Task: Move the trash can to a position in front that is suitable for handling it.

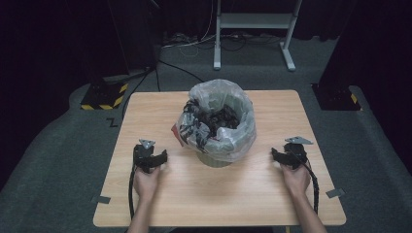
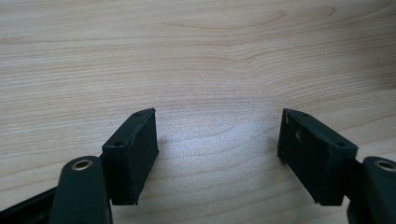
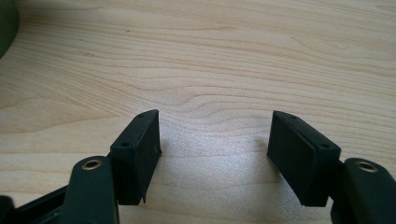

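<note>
A green bin (image 1: pixel 216 159) lined with a clear plastic bag (image 1: pixel 233 138) stands at the middle of the wooden table (image 1: pixel 218 199); dark trash (image 1: pixel 218 119) fills it. My left gripper (image 1: pixel 149 158) rests on the table to the bin's left, held by a hand. In the left gripper view its jaws stand wide apart over bare wood, so the left gripper (image 2: pixel 217 135) is open with nothing between its pads. My right gripper (image 1: pixel 286 156) rests to the bin's right. The right gripper (image 3: pixel 215 135) is likewise open over bare wood.
A red scrap (image 1: pixel 176 133) pokes out beside the bin at its left. The bin's green edge (image 3: pixel 7 23) shows at the top left of the right gripper view. Beyond the table stand a white frame (image 1: pixel 252 29) and dark stands with yellow-black tape (image 1: pixel 104 94).
</note>
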Tool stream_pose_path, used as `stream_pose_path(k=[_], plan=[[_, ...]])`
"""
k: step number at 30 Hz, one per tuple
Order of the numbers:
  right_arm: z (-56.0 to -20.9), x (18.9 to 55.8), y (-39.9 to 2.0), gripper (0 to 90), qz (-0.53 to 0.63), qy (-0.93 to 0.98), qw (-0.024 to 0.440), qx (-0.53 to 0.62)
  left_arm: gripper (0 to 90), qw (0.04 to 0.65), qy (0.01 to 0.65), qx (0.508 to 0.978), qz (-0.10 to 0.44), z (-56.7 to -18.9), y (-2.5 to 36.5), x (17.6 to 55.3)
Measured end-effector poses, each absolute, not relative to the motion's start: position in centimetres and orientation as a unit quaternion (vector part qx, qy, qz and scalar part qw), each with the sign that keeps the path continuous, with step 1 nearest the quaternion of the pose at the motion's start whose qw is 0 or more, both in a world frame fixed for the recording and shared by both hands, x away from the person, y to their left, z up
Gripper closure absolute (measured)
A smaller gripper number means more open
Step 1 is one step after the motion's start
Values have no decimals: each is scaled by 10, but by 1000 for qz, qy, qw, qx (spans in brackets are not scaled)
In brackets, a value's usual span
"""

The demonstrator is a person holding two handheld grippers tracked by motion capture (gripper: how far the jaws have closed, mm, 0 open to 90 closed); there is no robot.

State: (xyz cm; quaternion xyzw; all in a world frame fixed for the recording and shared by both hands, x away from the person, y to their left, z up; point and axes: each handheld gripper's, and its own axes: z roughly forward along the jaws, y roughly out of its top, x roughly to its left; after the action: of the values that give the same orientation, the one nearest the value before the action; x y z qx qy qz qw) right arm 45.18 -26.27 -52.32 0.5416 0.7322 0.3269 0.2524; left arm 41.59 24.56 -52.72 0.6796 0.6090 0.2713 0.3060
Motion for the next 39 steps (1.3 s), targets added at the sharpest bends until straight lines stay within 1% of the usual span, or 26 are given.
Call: stream_pose_path(k=[2, 8, 9, 10, 11, 12, 14, 15, 17, 18, 20, 23, 26, 28, 32, 36, 39], plan=[[-523, 452, -262, 302, 323, 729, 253, 547, 281, 307, 609, 679, 270, -527, 245, 416], [-523, 454, -261, 289, 322, 728, 253, 550, 269, 314, 618, 671, 264, -527, 244, 419], [-522, 456, -259, 292, 316, 726, 251, 556, 251, 320, 619, 668, 259, -527, 243, 419], [-519, 460, -256, 304, 306, 729, 242, 562, 245, 334, 623, 662, 250, -527, 241, 420], [-519, 460, -256, 304, 306, 729, 242, 562, 241, 334, 623, 662, 250, -527, 241, 420], [-518, 463, -252, 325, 320, 725, 229, 565, 238, 339, 624, 660, 246, -526, 240, 421], [-518, 464, -249, 324, 330, 722, 222, 567, 238, 343, 626, 655, 249, -526, 236, 421], [-518, 467, -245, 294, 334, 722, 210, 569, 240, 346, 627, 652, 248, -526, 235, 422], [-517, 470, -238, 296, 336, 725, 202, 567, 237, 356, 631, 647, 235, -523, 233, 424], [-514, 472, -230, 294, 342, 725, 197, 564, 214, 357, 629, 652, 231, -520, 226, 429], [-513, 473, -226, 294, 348, 725, 198, 560, 214, 356, 625, 654, 232, -518, 222, 431], [-509, 476, -214, 292, 363, 726, 187, 553, 235, 385, 618, 645, 231, -515, 213, 432], [-506, 479, -201, 308, 375, 724, 187, 548, 221, 381, 625, 649, 209, -516, 204, 439], [-508, 480, -193, 307, 382, 720, 182, 550, 223, 379, 617, 657, 208, -514, 196, 442], [-513, 481, -188, 303, 389, 714, 168, 557, 238, 395, 612, 652, 211, -515, 183, 445], [-516, 482, -180, 303, 391, 718, 172, 550, 240, 389, 611, 661, 198, -522, 173, 449], [-516, 482, -177, 304, 391, 721, 174, 545, 247, 392, 606, 663, 198, -523, 169, 449]])
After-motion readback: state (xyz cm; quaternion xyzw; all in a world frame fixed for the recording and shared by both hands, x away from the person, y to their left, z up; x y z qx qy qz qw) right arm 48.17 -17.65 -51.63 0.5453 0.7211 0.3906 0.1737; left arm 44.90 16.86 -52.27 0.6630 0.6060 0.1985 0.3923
